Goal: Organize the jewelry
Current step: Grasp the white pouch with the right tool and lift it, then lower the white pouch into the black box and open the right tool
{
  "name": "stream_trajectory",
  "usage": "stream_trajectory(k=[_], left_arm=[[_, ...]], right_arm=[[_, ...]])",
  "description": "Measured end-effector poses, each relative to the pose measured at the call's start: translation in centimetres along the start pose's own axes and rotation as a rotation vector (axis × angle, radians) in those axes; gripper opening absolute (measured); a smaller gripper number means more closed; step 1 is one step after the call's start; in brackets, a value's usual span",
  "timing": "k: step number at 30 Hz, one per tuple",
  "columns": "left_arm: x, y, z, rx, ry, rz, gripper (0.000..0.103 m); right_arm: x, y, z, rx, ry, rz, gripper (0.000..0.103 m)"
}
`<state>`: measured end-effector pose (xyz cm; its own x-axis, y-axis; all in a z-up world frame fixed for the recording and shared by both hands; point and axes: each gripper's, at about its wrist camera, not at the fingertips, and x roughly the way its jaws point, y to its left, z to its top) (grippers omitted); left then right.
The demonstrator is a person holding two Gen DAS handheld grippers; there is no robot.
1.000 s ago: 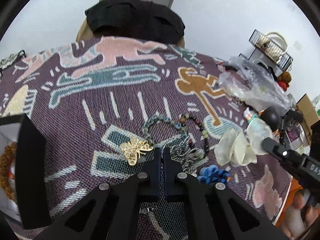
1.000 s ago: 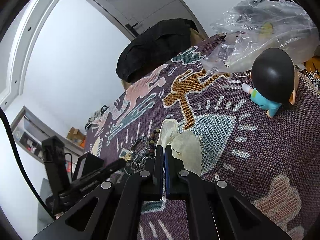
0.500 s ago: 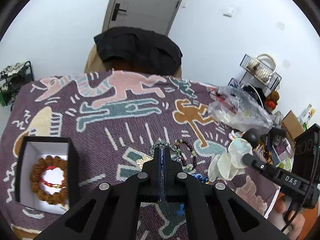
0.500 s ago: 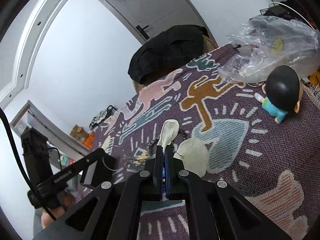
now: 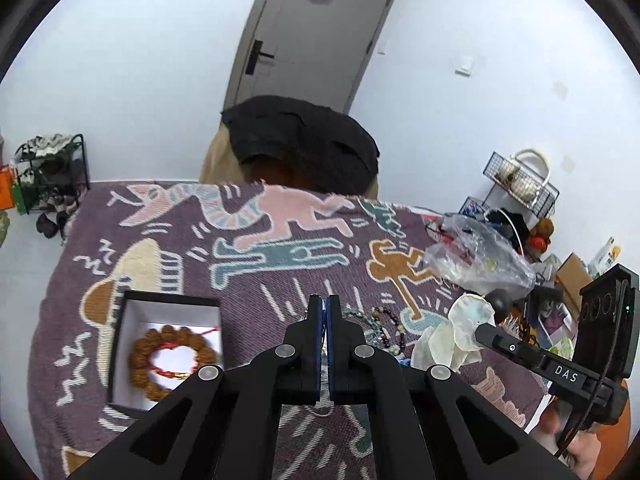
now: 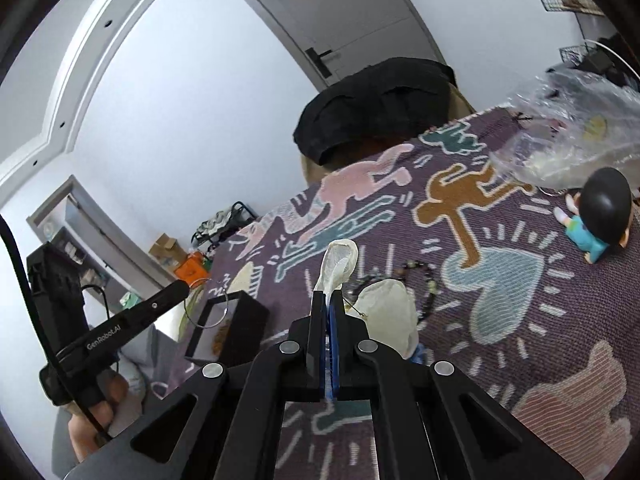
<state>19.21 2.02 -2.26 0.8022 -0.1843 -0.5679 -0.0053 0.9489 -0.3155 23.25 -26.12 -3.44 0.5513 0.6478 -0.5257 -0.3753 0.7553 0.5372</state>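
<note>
Both claws have risen off the desk (image 5: 280, 264). The left claw (image 5: 327, 304) is closed on a thin wire hoop (image 6: 208, 304); the right claw (image 6: 328, 300) pinches a shell earring (image 6: 340, 260). The open box (image 5: 128, 308), lower left of the left view, comes into sight, so boxing looks next.

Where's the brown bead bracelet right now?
In the left wrist view the brown bead bracelet lies inside the open black box at lower left on the blanket, left of the left gripper.

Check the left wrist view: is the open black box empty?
No. The black box holds a brown beaded bracelet with a red cord, lying on its white lining.
</note>
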Motion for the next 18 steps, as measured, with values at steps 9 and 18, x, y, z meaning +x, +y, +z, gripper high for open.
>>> stream_trajectory(k=[9,18], left_arm=[[-2.0,4.2,-0.2,-0.06,-0.021,0.036,0.001],[-1.6,8.3,-1.4,-0.144,0.024,0.098,0.002]], right_arm=[[1.0,4.4,-0.1,-0.074,0.008,0.028,0.003],[3.2,8.3,-0.4,-0.132,0.041,0.051,0.003]])
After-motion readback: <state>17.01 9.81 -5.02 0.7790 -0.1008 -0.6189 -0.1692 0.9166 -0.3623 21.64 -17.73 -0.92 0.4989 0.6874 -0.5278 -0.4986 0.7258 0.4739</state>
